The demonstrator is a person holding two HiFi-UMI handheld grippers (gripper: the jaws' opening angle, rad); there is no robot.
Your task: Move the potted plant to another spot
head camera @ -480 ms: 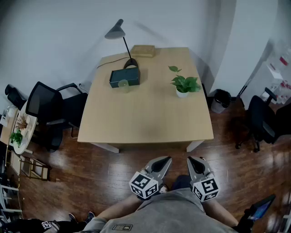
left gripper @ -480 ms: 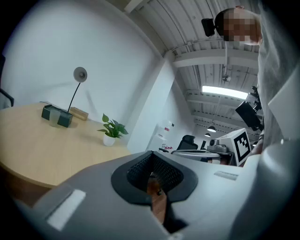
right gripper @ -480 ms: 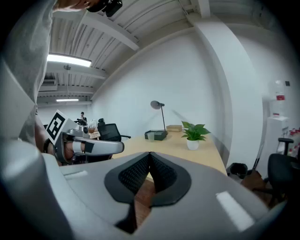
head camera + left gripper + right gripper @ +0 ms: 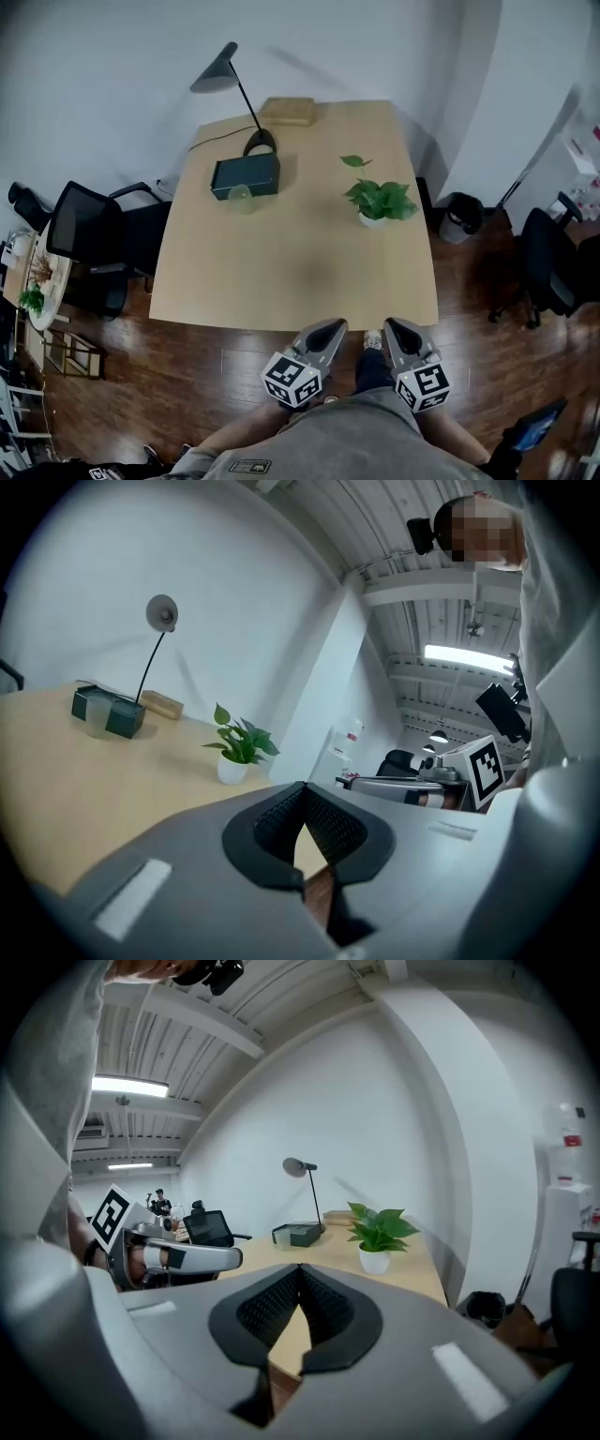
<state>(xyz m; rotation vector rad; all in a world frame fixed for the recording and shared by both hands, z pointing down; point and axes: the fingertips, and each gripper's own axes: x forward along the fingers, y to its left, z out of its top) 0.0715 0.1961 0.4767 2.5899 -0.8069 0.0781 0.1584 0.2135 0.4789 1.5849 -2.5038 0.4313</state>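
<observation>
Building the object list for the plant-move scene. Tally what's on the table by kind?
Potted plant: 1
Desk lamp: 1
Boxes: 2, a dark box and a tan box
Pale cup: 1
Total: 5

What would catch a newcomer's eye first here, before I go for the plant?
The green potted plant stands out, alone on the right side of the pale wooden table. Toward the far left, a desk lamp stands behind a dark box. Nearest the camera, the left gripper and right gripper, both shut and empty, hang close to the table's near edge.
</observation>
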